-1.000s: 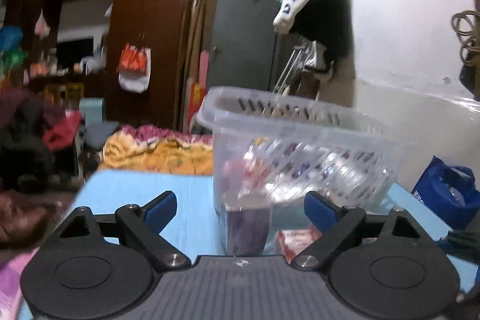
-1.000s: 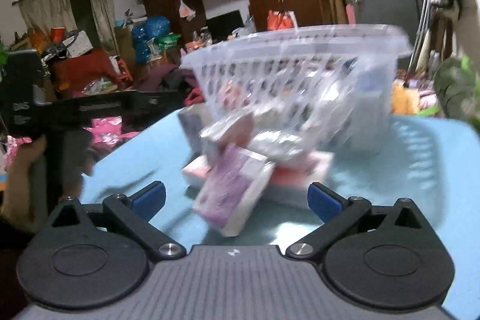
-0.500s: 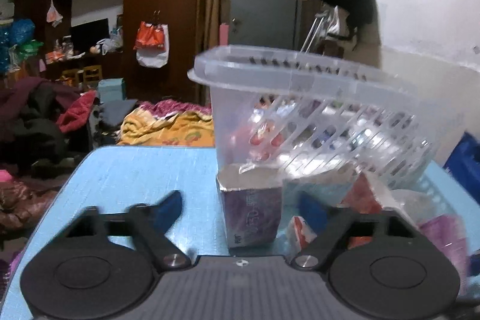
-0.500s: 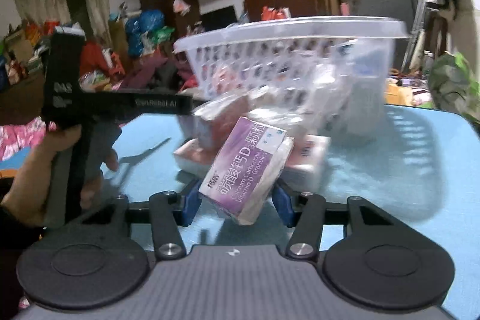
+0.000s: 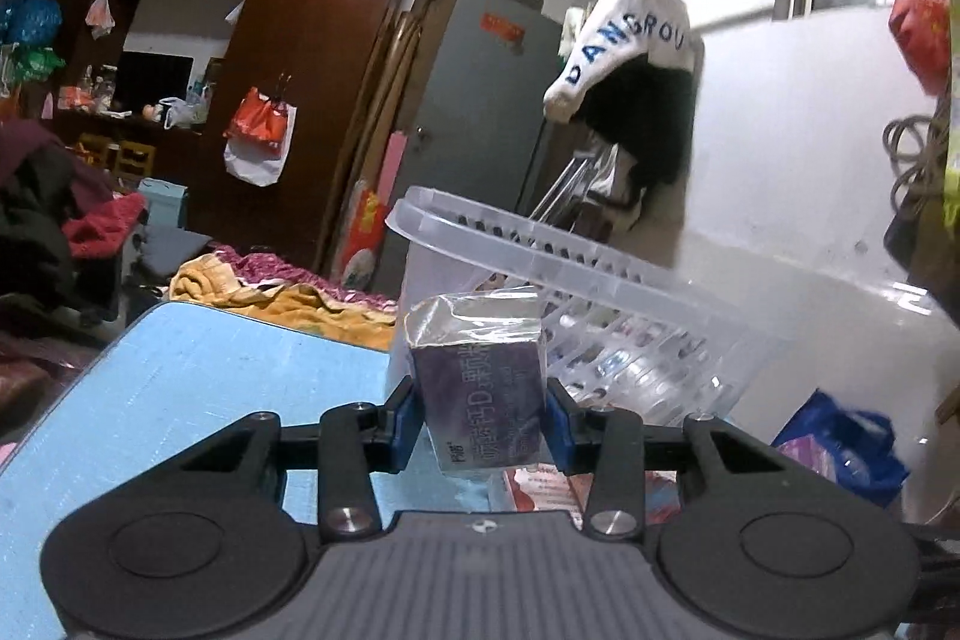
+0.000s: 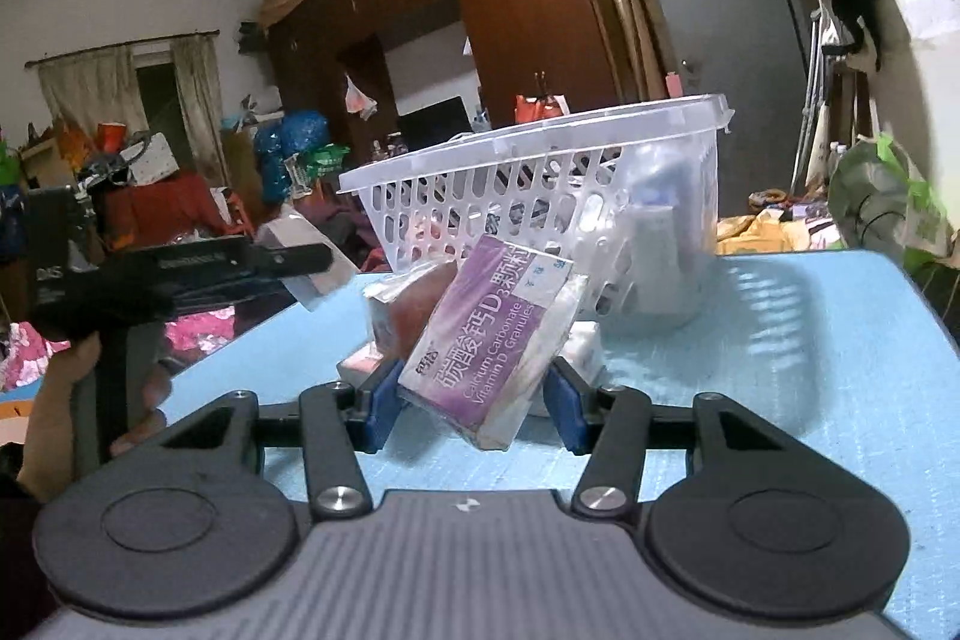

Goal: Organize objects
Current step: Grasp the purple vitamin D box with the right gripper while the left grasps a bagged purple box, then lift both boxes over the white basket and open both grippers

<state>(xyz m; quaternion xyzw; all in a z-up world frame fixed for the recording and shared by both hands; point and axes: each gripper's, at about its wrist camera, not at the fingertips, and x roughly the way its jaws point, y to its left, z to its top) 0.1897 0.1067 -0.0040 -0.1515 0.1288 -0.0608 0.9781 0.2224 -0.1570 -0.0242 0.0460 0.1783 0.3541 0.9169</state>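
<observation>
My left gripper point(image 5: 480, 418) is shut on a purple medicine box point(image 5: 480, 400), held upright above the blue table point(image 5: 180, 376), in front of the clear plastic basket point(image 5: 600, 280). My right gripper point(image 6: 474, 400) is shut on another purple box point(image 6: 492, 334) marked Calcium Carbonate Vitamin D3, tilted and lifted off the table point(image 6: 780, 340). The basket point(image 6: 540, 172) stands behind it with several packets and a bottle inside. More packets point(image 6: 384, 310) lie on the table by the basket. The left gripper point(image 6: 264, 259) with its box shows in the right wrist view.
Red and white packets point(image 5: 540, 484) lie on the table under my left gripper. A blue bag point(image 5: 840, 448) sits off the table's right side. A white wall point(image 5: 780, 160) stands behind the basket. Cluttered room and wardrobe point(image 6: 510, 10) lie beyond.
Both grippers have shut on purple boxes and lifted them off the table. The left gripper was open half a second ago; the right one had closed by then.
</observation>
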